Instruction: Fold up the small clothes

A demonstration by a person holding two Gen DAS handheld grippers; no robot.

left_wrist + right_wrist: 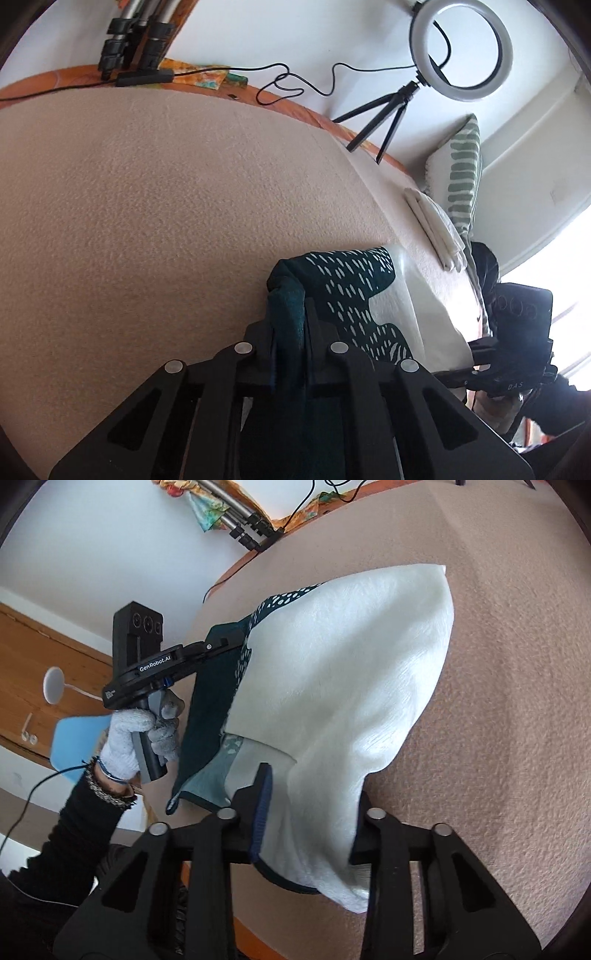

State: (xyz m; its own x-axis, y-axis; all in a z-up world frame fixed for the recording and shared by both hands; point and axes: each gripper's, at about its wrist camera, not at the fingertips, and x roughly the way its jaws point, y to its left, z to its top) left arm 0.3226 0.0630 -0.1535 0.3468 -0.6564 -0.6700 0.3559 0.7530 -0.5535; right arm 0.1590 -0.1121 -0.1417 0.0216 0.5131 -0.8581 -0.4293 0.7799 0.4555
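- Between the fingers of the left gripper (288,325), a bunched dark teal edge of the small garment (354,295) is pinched tight; the jaws stand almost closed on it.
- Ahead and to the right of those fingers, the garment's teal part with white flecks gives way to white fabric, stretched toward the right gripper (480,354).
- Under both tongs lies the beige blanket (166,206); the garment is raised off it at the held edges.
- Across the right gripper's (314,805) fingers, the white reverse of the garment (351,686) drapes; the jaws are narrowed on a thick fold, the ribbed blue pad (263,805) pressing its side.
- Left of the right tongs, a gloved hand (136,738) holds the left gripper (236,642), clamped on the teal edge.
- Far ahead of the left tongs stand a ring light (461,48) on a small tripod, a striped cushion (463,177), and folded white cloth (436,229).
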